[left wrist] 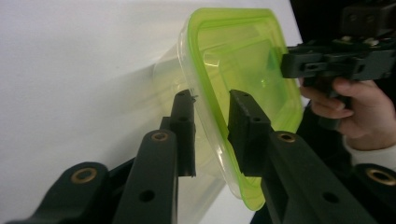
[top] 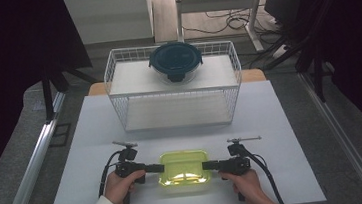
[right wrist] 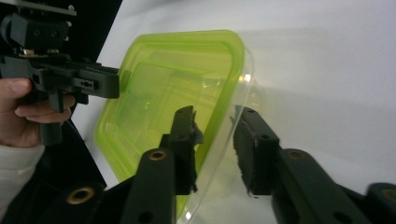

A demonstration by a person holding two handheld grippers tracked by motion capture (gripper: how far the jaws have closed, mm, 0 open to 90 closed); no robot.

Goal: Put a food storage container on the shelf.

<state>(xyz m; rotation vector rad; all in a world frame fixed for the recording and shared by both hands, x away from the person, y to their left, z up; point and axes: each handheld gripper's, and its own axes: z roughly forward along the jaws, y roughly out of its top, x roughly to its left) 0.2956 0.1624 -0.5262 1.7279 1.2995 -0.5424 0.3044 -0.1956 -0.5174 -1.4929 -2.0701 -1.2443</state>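
A clear food container with a yellow-green lid (top: 184, 168) sits near the front edge of the white table (top: 92, 135). My left gripper (top: 161, 167) grips its left rim and my right gripper (top: 206, 166) its right rim, each held level by a hand. In the left gripper view, the left gripper (left wrist: 212, 109) has one jaw on the lid (left wrist: 238, 60) and the other against the clear wall. The right gripper (left wrist: 289, 65) clamps the far edge. In the right gripper view, the right gripper (right wrist: 215, 121) pinches the rim of the lid (right wrist: 173, 79) the same way, with the left gripper (right wrist: 116, 84) opposite.
A white wire rack (top: 174, 90) stands at the back of the table. On its top shelf rests a round container with a dark blue lid (top: 175, 60). Bare table lies between the rack and the green-lidded container. Metal rails run along both sides.
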